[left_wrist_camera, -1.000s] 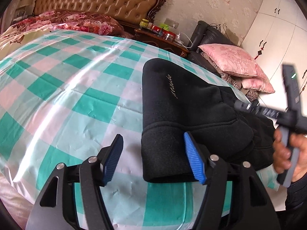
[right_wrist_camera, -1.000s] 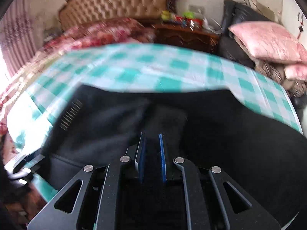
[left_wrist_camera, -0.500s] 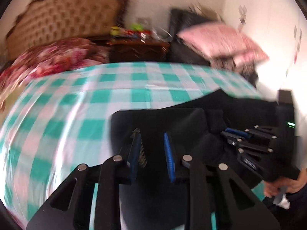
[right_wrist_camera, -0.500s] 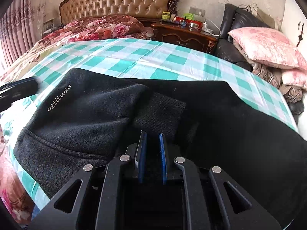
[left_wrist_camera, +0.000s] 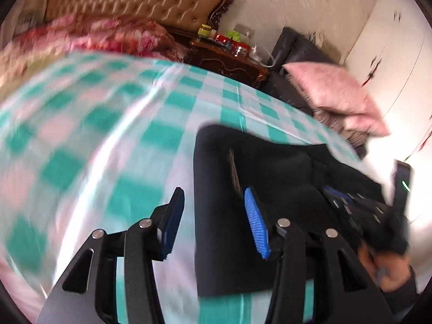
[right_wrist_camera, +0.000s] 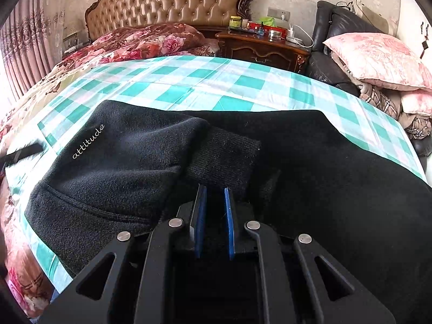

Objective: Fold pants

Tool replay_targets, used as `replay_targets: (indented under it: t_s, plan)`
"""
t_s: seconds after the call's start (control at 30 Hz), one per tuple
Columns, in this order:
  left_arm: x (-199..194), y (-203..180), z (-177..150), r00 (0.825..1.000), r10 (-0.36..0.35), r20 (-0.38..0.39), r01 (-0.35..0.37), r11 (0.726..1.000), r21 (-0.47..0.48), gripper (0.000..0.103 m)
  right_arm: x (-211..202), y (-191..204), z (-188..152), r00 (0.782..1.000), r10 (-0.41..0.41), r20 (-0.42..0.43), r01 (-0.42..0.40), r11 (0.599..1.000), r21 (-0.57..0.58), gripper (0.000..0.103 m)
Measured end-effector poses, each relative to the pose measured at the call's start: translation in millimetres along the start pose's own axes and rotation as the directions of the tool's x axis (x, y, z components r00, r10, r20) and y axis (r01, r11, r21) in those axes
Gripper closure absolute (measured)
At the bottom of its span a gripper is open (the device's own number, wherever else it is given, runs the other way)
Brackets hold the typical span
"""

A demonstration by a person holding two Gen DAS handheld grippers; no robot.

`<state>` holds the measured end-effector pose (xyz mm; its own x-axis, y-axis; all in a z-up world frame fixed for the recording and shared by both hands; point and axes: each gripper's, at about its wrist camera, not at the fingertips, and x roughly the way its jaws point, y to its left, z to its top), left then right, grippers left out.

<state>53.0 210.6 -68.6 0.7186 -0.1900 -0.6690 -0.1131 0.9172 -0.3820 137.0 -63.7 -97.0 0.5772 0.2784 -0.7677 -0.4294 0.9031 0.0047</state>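
Black fleece pants (right_wrist_camera: 310, 167) with white "attitude" lettering lie folded on the green-checked bed sheet (right_wrist_camera: 189, 83). A leg with its ribbed cuff (right_wrist_camera: 224, 159) lies folded over the body. My right gripper (right_wrist_camera: 214, 197) is nearly shut, its blue pads pinching black pants fabric just below the cuff. In the blurred left wrist view the pants (left_wrist_camera: 270, 178) lie to the right. My left gripper (left_wrist_camera: 213, 205) is open over the pants' left edge, one pad over the sheet (left_wrist_camera: 108, 135), one over the pants. The right gripper (left_wrist_camera: 359, 208) shows at the right edge.
A tufted headboard (right_wrist_camera: 172, 0) and floral quilt (right_wrist_camera: 140, 40) are at the bed's far end. A wooden nightstand (right_wrist_camera: 262, 48) with bottles stands beyond. Pink pillows (right_wrist_camera: 378, 59) on a dark sofa are at the right. The bed's edge is near at the left.
My left gripper closed half a second ago and has now opened again, shifting left to the pants' edge. The right gripper stays shut on the fabric, nearly still.
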Motion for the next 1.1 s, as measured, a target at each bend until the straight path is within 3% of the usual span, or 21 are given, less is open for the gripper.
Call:
replay_targets:
  t_s: [0.13, 0.27, 0.4, 0.47, 0.57, 0.77, 1.1]
  plan:
    - [-4, 7, -35, 0.998, -0.067, -0.022, 0.066, 0.998, -0.022, 0.056, -7, -11, 16, 0.997, 0.065, -0.042, -0.061, 0.993, 0.098, 0.092]
    - [3, 11, -48, 0.990, -0.135, -0.032, 0.132, 0.988, -0.077, 0.051, -31, 18, 30, 0.995, 0.091, 0.039, -0.092, 0.996, 0.011, 0.092]
    - [13, 21, -54, 0.978, -0.203, -0.041, 0.196, 0.971, -0.134, 0.048, -13, 42, 32, 0.998, 0.056, -0.019, -0.057, 0.997, -0.049, 0.092]
    - [13, 19, -55, 0.979, -0.199, -0.034, 0.193, 0.973, -0.129, 0.048, 7, 39, 22, 0.995, 0.057, -0.080, -0.059, 0.998, -0.029, 0.093]
    - [12, 17, -57, 0.981, -0.189, -0.031, 0.184, 0.974, -0.129, 0.052, 7, 48, 11, 1.000, 0.013, -0.024, -0.016, 0.994, -0.111, 0.093]
    - [5, 13, -55, 0.984, -0.176, -0.023, 0.171, 0.977, -0.123, 0.062, 8, 56, 4, 0.999, -0.039, 0.006, 0.039, 0.990, -0.135, 0.092]
    - [9, 12, -56, 0.987, -0.158, -0.033, 0.152, 0.978, -0.142, 0.049, 7, 51, 4, 1.000, -0.017, 0.004, 0.018, 0.994, -0.109, 0.092]
